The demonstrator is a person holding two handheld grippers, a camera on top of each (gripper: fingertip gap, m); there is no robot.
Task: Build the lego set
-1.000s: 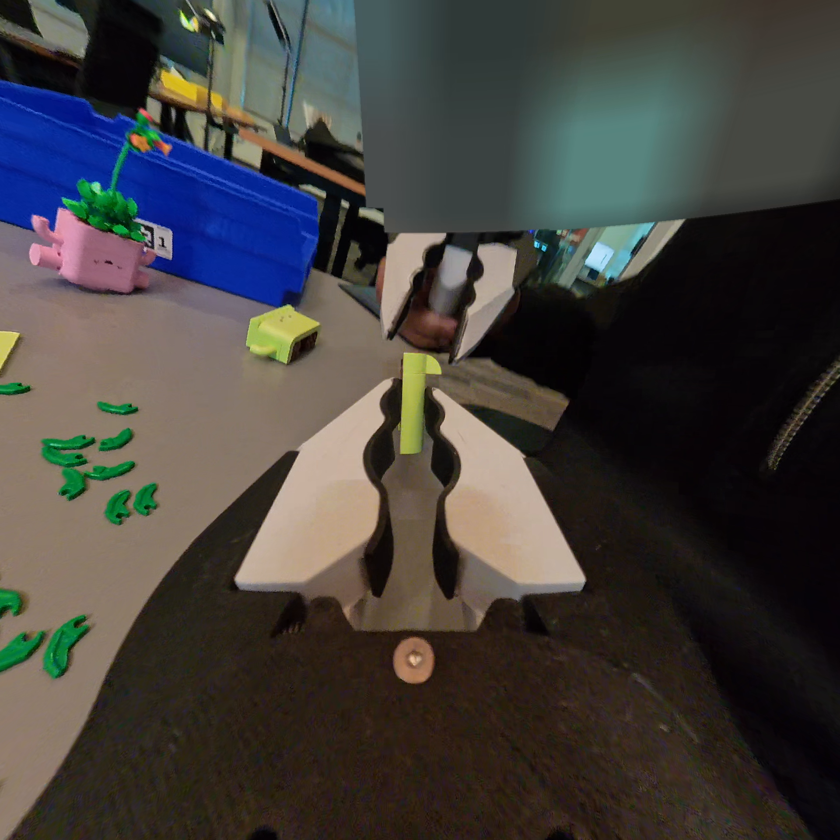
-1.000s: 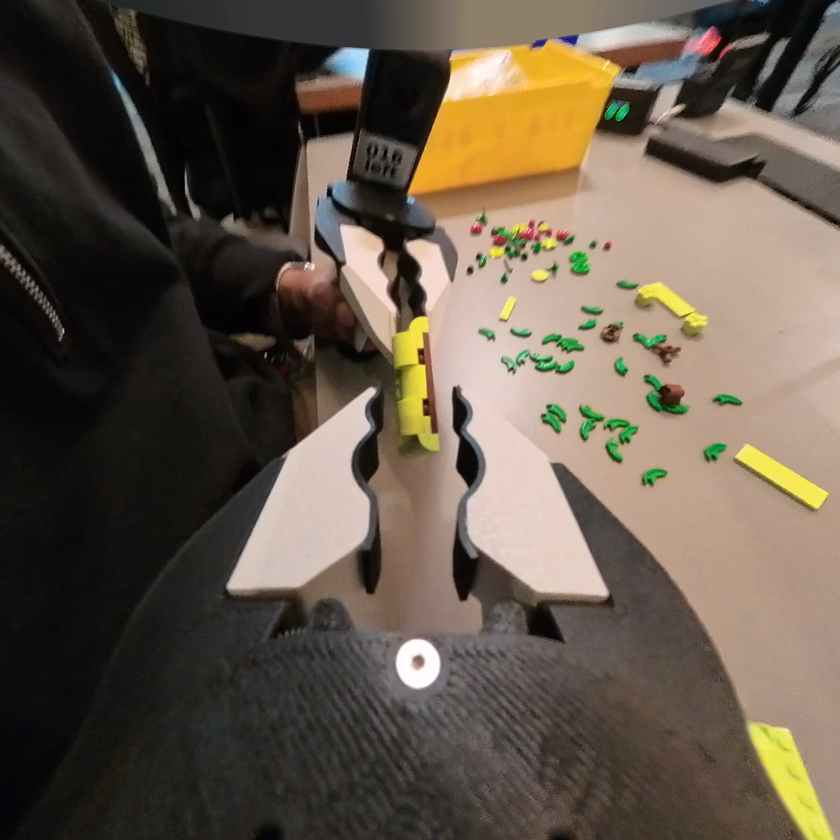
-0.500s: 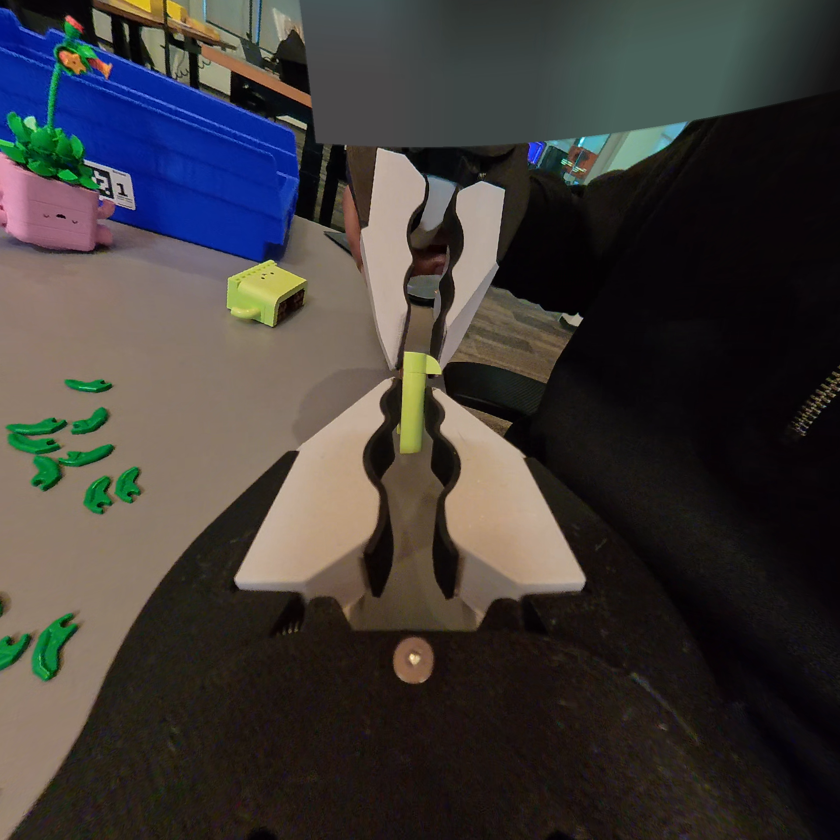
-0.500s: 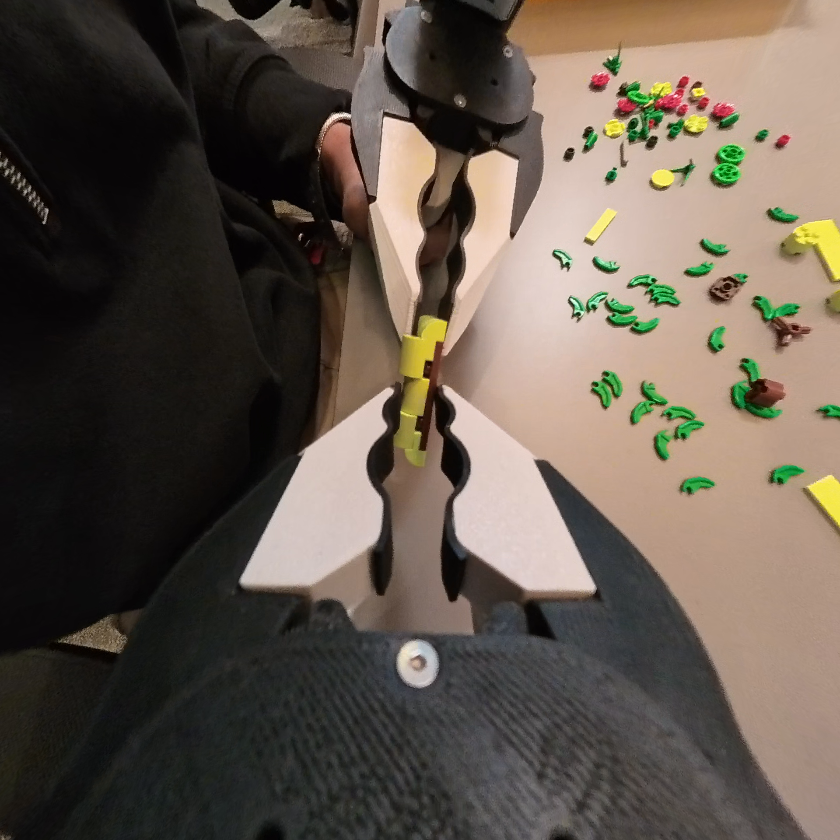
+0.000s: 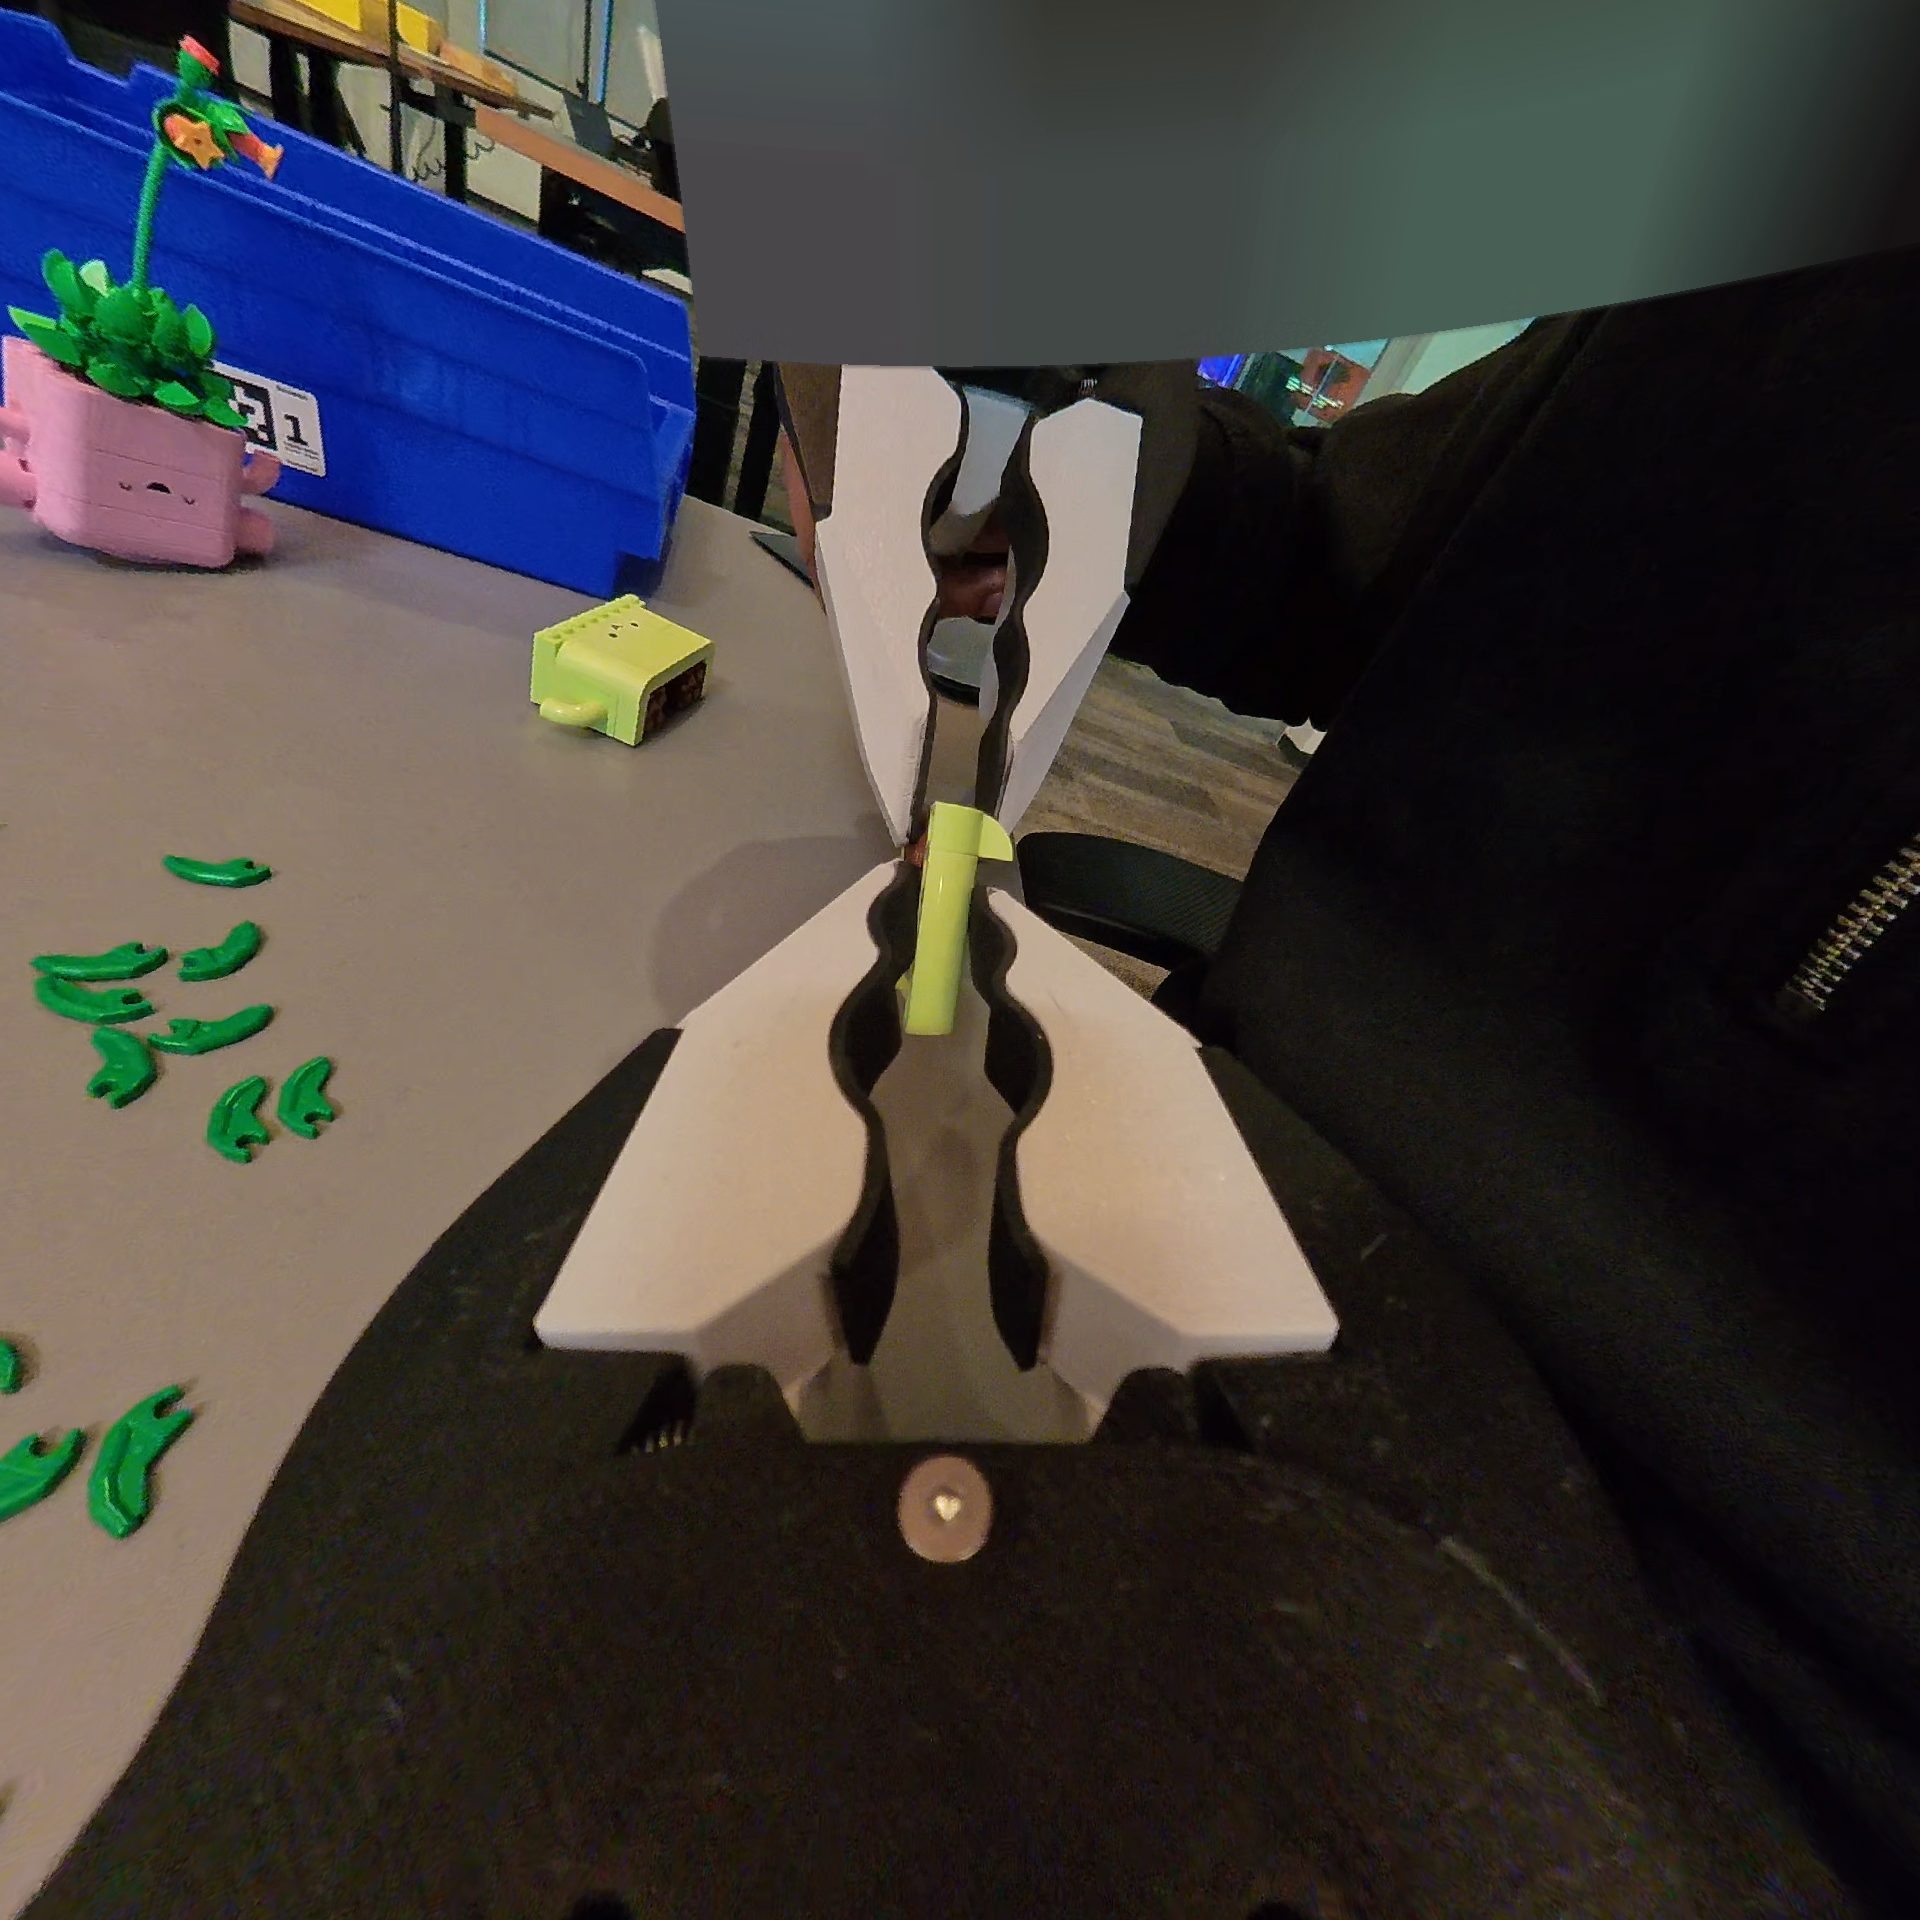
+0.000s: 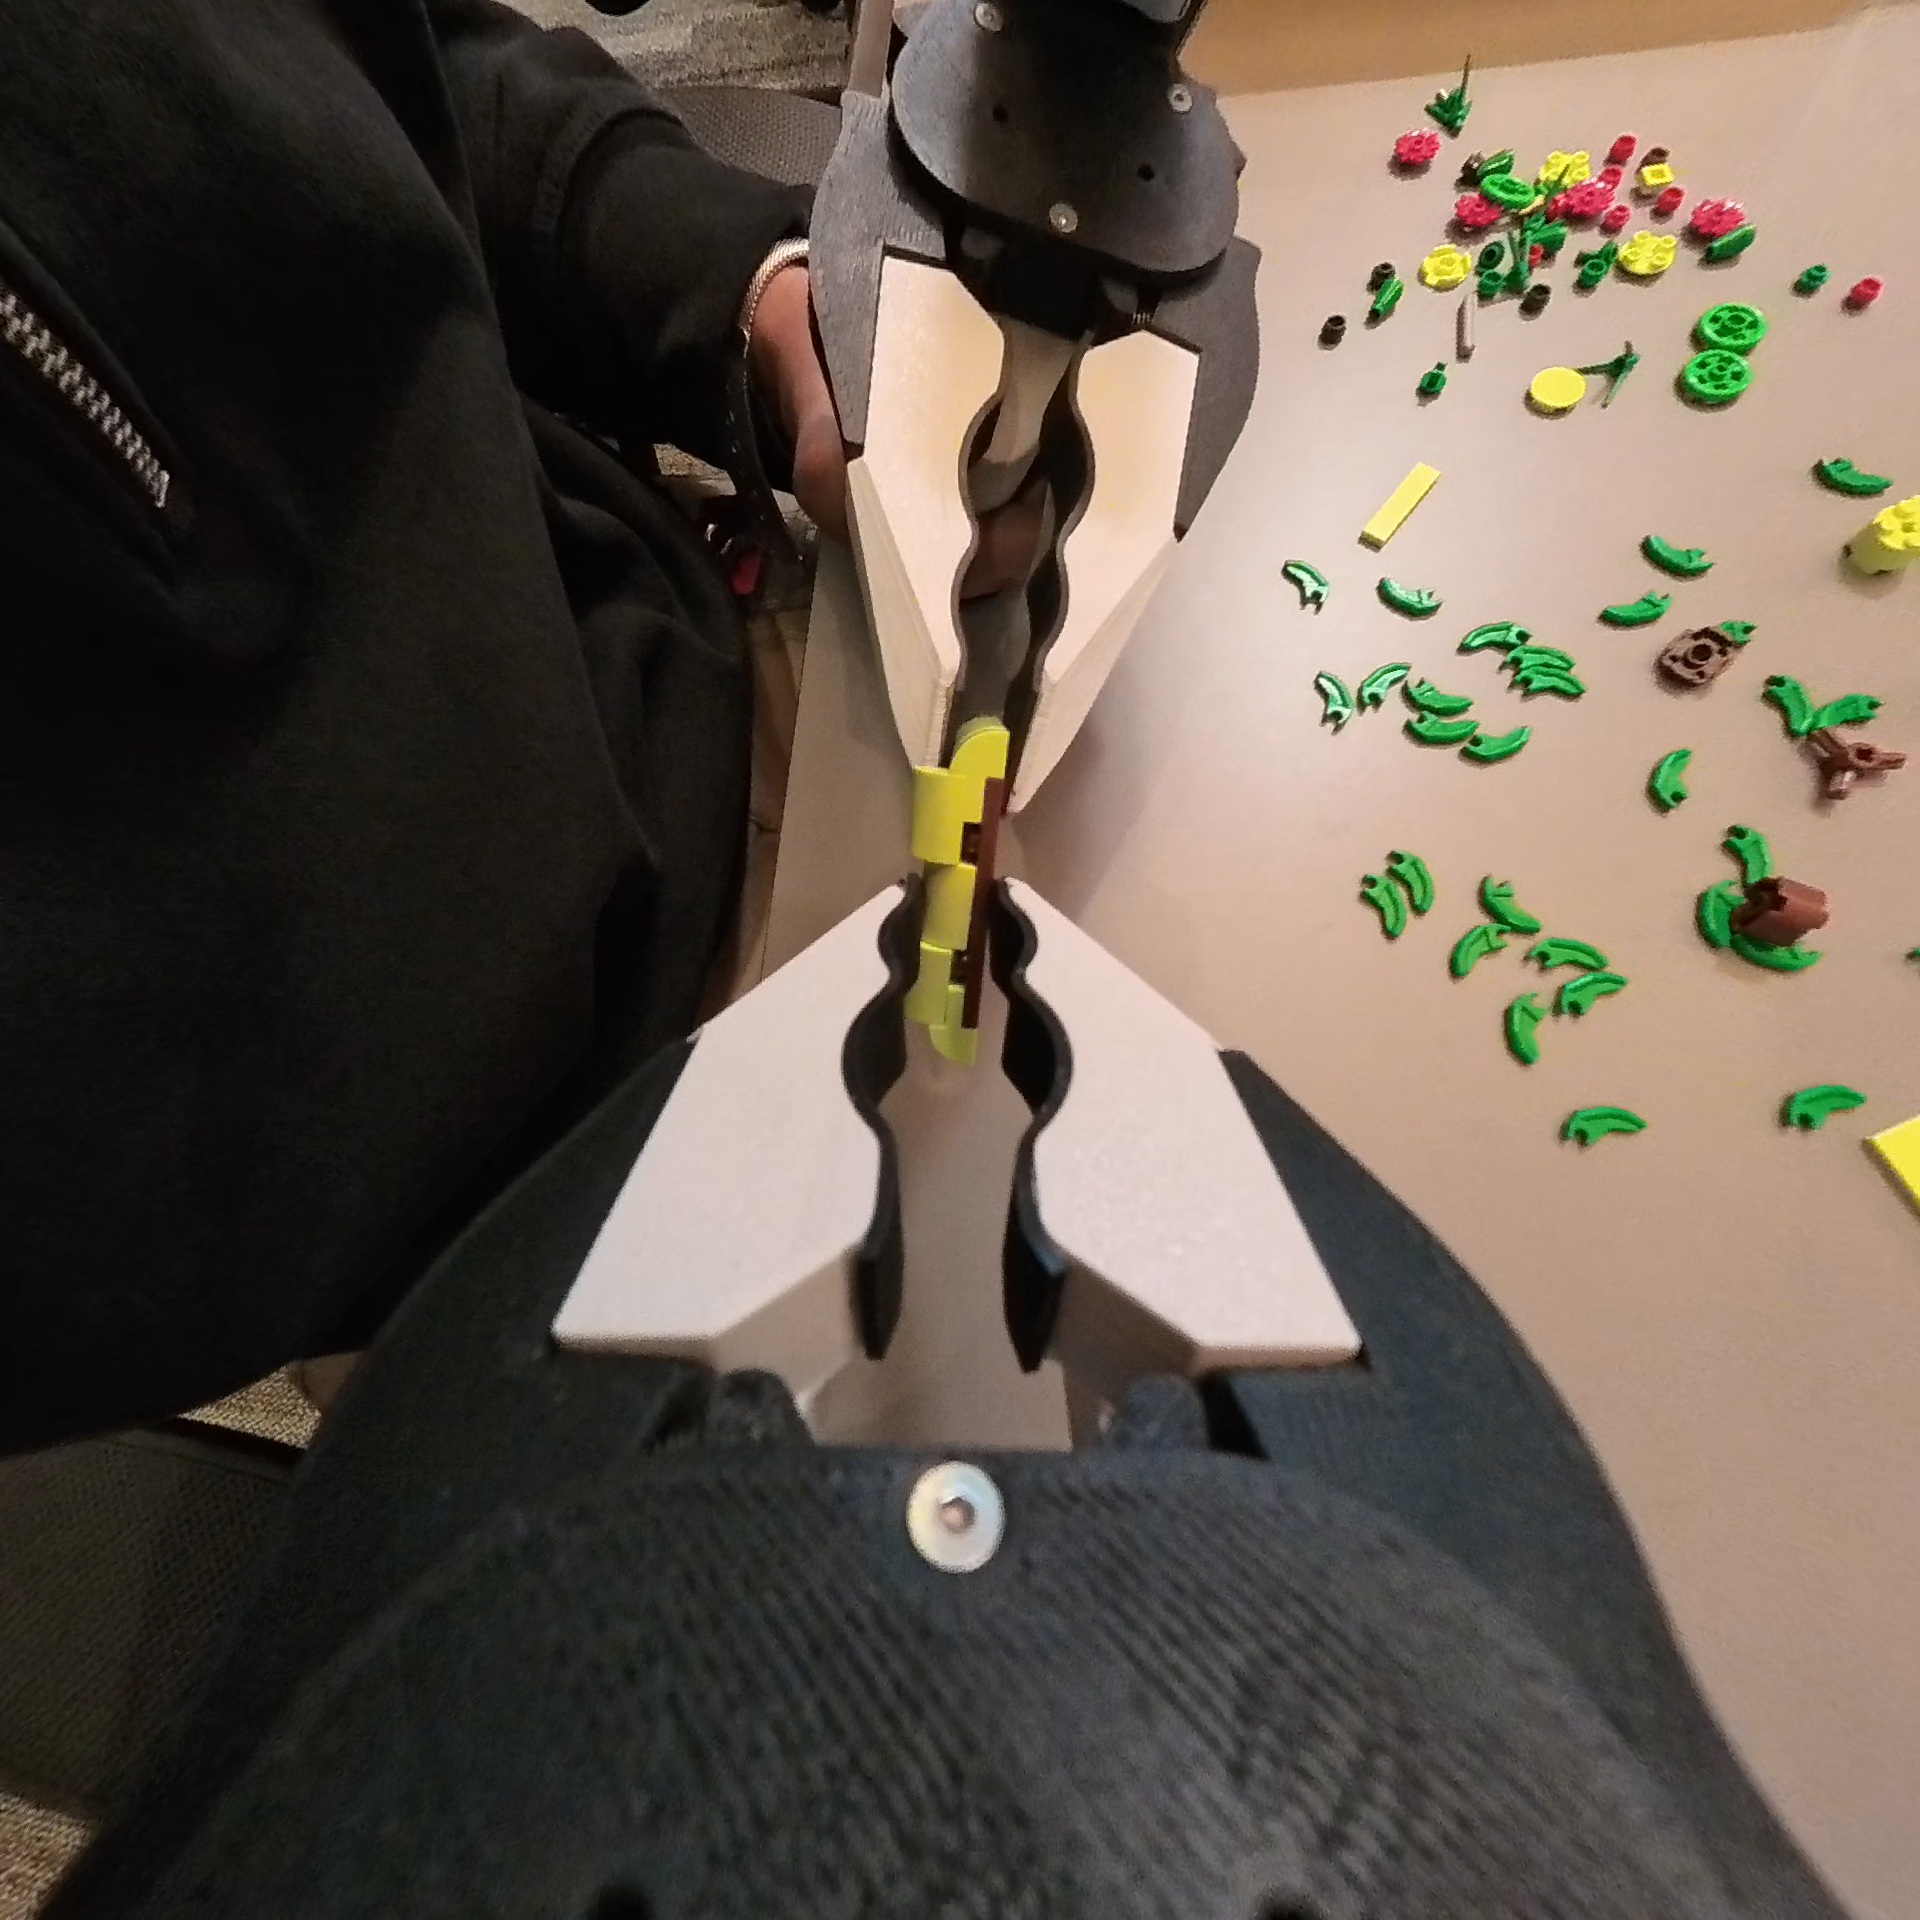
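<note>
A flat lime-green lego panel with a brown plate on one side point(image 6: 951, 904) is held in the air at the table's near edge, between both grippers, which meet tip to tip. My right gripper point(image 6: 953, 885) is shut on its near end. My left gripper point(image 6: 971, 774) comes in from above in the right wrist view and grips the far end. In the left wrist view my left gripper point(image 5: 940, 883) is shut on the lime panel point(image 5: 940, 935), and my right gripper point(image 5: 951, 821) pinches its top.
Several green leaf pieces point(image 6: 1507, 665) lie on the table point(image 5: 416, 935), with red and yellow flower bits point(image 6: 1558, 208), a yellow tile point(image 6: 1400, 504) and brown pieces point(image 6: 1782, 909). A lime block point(image 5: 623, 675), pink plant pot model point(image 5: 135, 468) and blue bin point(image 5: 416, 364) stand behind. A black jacket point(image 6: 312, 623) is close. My left and right fingertips are right by each other.
One second ago my right gripper was open around the panel that my left gripper held; it has since shut on it. Both grippers have tilted and drawn tip to tip.
</note>
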